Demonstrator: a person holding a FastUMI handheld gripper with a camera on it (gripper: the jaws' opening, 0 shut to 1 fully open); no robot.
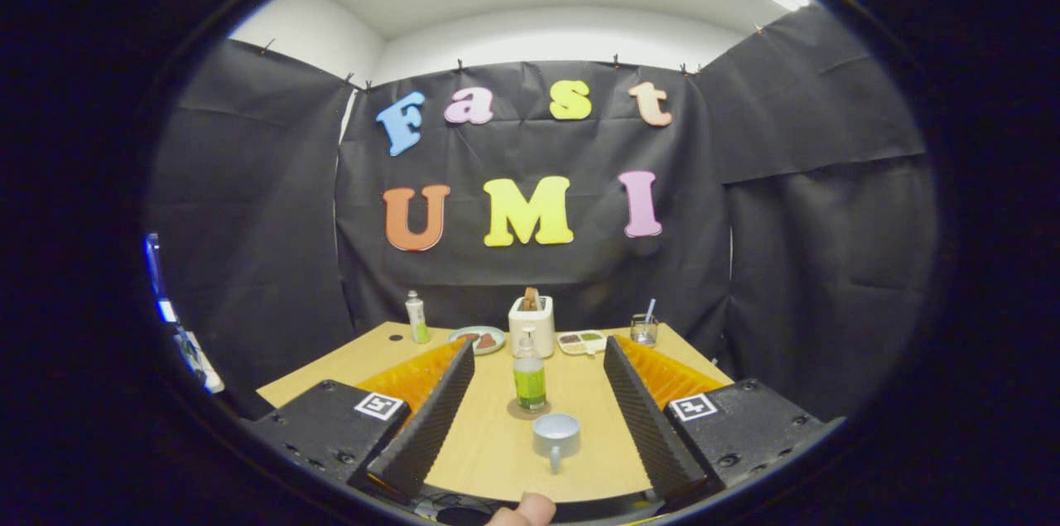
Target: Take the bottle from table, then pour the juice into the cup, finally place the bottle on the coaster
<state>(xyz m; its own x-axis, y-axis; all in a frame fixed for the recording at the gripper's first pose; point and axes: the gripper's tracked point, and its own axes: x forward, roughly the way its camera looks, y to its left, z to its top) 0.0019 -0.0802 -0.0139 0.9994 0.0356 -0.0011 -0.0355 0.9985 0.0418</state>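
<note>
Fingers wide apart and empty, bottle standing on its coaster mid-table, cup nearer me.

I've got the gripper [538, 418] held back at the near edge of the pale wooden table [489, 443], fingers spread with nothing between them; the slim clear plastic bottle with green juice and a green label [529, 375] stands upright on a round brown coaster [528, 409], the small grey ceramic cup [556, 433] just in front, handle toward me. My worry: that cup sits in my approach line, so I could knock it, and the tall smooth bottle looks tippy if one finger lands first.
</note>
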